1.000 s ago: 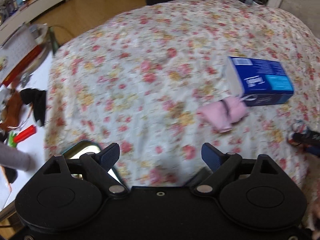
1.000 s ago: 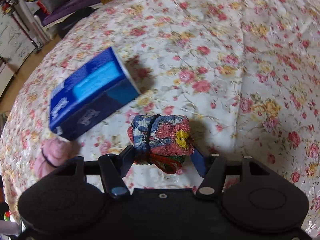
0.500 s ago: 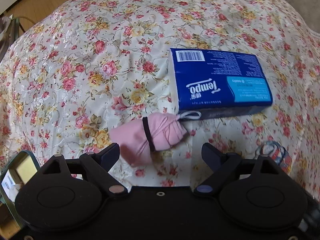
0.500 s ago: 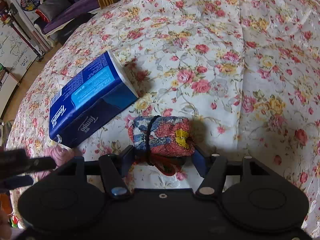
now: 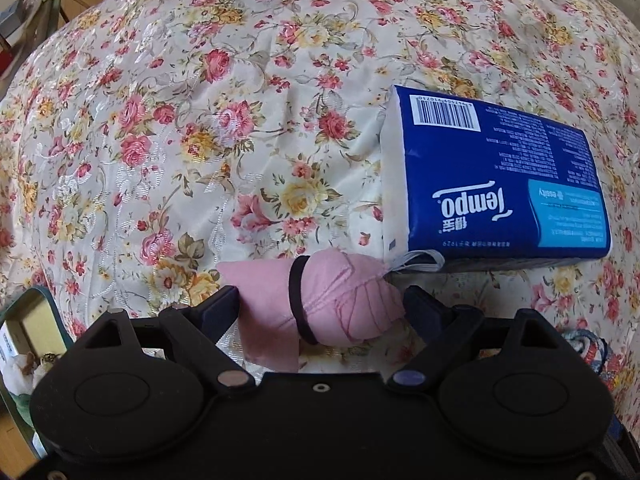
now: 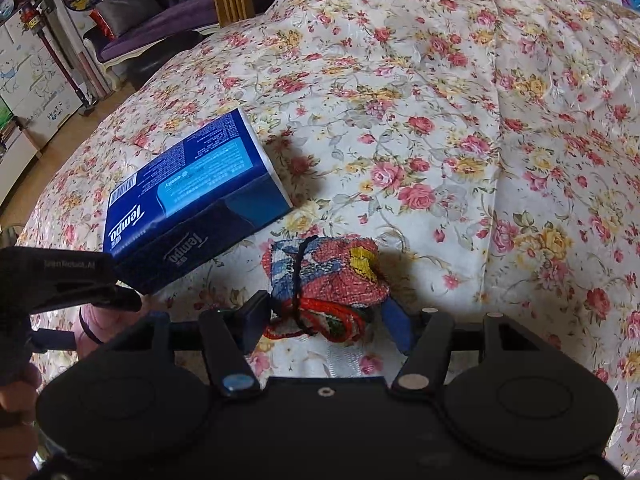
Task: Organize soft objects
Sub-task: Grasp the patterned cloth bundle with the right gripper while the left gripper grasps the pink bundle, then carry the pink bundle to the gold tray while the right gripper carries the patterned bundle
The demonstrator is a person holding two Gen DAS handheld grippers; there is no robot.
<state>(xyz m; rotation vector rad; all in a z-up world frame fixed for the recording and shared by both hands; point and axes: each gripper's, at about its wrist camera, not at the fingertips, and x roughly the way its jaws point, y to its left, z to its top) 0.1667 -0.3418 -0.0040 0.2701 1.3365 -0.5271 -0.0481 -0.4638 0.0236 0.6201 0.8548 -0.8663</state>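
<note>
A pink cloth bundle [image 5: 340, 292] tied with a black band lies on the floral bedspread [image 5: 200, 120], touching the near corner of a blue Tempo tissue pack [image 5: 492, 184]. My left gripper [image 5: 320, 304] points down over it, open, one finger at each end of the bundle. A red, blue and yellow patterned bundle [image 6: 336, 268], also banded, sits just right of the tissue pack [image 6: 192, 196]. My right gripper [image 6: 326, 320] is shut on it, with both pads against its sides. The left gripper [image 6: 60, 280] and the pink bundle [image 6: 104, 324] show at the left of the right wrist view.
A green tin [image 5: 28, 332] with small items sits off the bed's edge at lower left. A person's hand [image 6: 16, 392] holds the left gripper. A wooden chair [image 6: 232, 0] and a purple sofa [image 6: 160, 20] stand beyond the bed. The bedspread stretches wide to the right.
My left gripper swept across the bed and came down over the pink bundle, which now lies between its fingers. The right gripper stayed on the patterned bundle.
</note>
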